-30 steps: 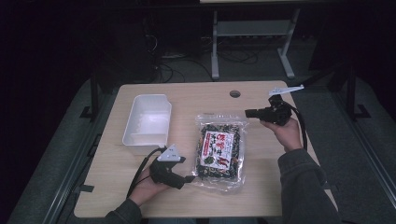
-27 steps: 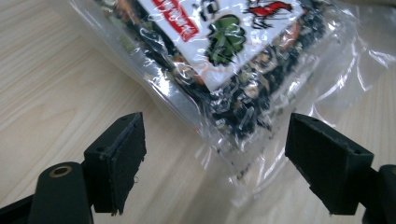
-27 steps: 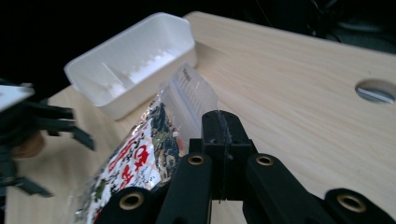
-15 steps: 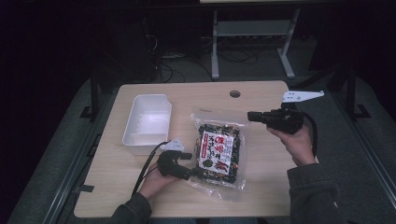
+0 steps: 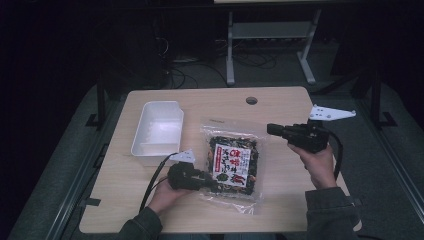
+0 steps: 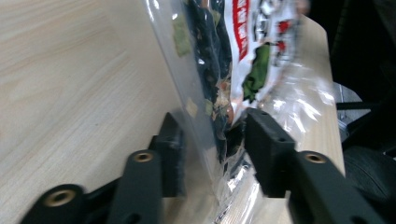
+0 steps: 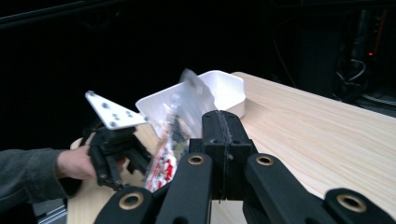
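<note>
A clear snack bag (image 5: 235, 162) with a red and white label and dark contents lies in the middle of the wooden table (image 5: 280, 105). My left gripper (image 5: 214, 186) reaches in from the left at the bag's near left edge. Its jaws have just been closing, and in the left gripper view they pinch the bag (image 6: 210, 70) between the pads of the left gripper (image 6: 212, 140). In the right gripper view the bag (image 7: 180, 126) stands tilted up beside the left gripper (image 7: 140, 163). My right gripper (image 5: 270, 130) hovers right of the bag, and the right gripper (image 7: 224, 123) is shut on nothing.
A white rectangular tray (image 5: 157, 130) sits left of the bag, also seen as the tray (image 7: 224, 79) past the right jaws. A cable hole (image 5: 251, 100) marks the table's far side. Dark floor, cables and a metal stand lie beyond the table.
The left jaws have closed onto the bag's near left edge. My right hand has drifted to the right, away from the bag's top corner.
</note>
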Motion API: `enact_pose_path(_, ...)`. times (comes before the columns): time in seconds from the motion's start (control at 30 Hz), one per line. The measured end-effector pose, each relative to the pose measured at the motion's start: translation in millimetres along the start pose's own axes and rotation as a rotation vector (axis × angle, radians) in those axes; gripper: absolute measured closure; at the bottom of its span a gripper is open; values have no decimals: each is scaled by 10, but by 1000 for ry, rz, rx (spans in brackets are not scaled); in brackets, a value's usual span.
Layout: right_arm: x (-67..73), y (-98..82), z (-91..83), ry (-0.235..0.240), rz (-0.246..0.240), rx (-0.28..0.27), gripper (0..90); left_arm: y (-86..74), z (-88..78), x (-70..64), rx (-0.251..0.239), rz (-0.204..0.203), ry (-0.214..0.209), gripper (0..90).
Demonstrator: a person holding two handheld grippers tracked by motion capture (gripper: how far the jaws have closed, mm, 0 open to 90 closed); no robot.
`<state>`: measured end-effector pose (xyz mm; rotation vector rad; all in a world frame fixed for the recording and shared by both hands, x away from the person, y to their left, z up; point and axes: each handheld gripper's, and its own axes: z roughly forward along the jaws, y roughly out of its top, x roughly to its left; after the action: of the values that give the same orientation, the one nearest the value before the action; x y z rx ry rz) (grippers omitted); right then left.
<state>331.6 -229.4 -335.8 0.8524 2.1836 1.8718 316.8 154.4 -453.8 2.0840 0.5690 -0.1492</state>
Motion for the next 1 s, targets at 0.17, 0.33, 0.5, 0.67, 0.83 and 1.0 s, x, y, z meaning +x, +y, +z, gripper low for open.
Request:
enact_pose_path(0.17, -90, -96, -33, -2, 25, -31, 854, 18, -11, -88, 8, 60, 11, 727)
enact_pose_path(0.33, -195, -222, -23, 24, 62, -25, 670, 15, -16, -126, 9, 68, 6, 735)
enact_pose_path(0.5, -199, -382, 63, 59, 98, 49, 426, 14, -31, -153, 16, 82, 14, 735)
enact_pose_path(0.67, -122, -509, 168, 67, 70, 93, 330, 12, -42, -177, 21, 99, 24, 737)
enact_pose_path(0.83, -51, -629, 322, 94, 20, 180, 325, 11, -54, -192, 24, 107, 25, 741)
enact_pose_path(1.0, -34, -668, 453, 145, 44, 219, 330, 10, -60, -200, 25, 115, 26, 742)
